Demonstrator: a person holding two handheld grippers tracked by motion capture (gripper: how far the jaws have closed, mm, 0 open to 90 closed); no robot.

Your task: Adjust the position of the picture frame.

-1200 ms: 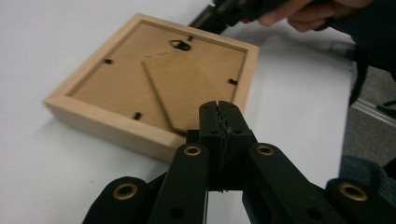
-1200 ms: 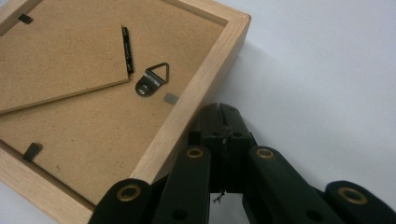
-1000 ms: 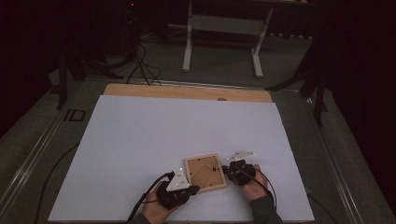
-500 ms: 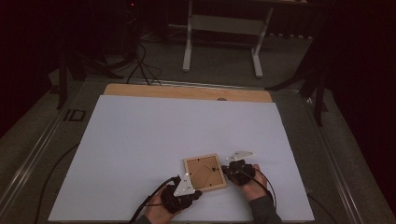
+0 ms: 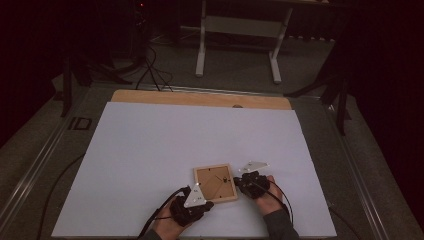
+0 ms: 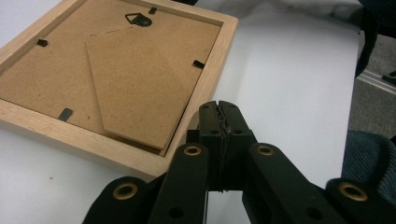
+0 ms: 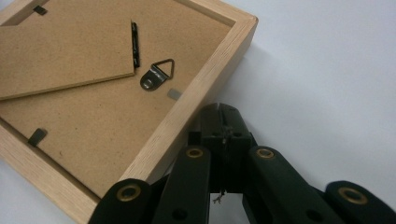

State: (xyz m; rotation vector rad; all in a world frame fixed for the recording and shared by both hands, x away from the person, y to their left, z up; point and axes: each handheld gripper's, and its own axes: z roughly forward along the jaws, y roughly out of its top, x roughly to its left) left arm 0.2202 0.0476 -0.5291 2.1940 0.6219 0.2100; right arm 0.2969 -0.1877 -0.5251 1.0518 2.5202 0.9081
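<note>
A light wooden picture frame [image 5: 216, 182] lies face down on the white sheet near the front edge. Its brown backing board [image 6: 116, 79] faces up, with a folded-flat stand, a metal hanging hook [image 7: 159, 74] and small black clips. My left gripper [image 5: 206, 203] is shut with nothing between its jaws; its tips [image 6: 219, 109] sit at the frame's near corner, beside the wooden rim. My right gripper [image 5: 238, 181] is shut and empty too; its tips [image 7: 219, 114] rest against the outside of the frame's [image 7: 93, 102] right rim, close to the hook.
A large white sheet [image 5: 165, 145] covers the table, with a bare wooden strip [image 5: 200, 98] along the far edge. Beyond it stand a white table's legs [image 5: 202, 45] and dark stands. Cables [image 5: 150, 65] lie on the floor at the far left.
</note>
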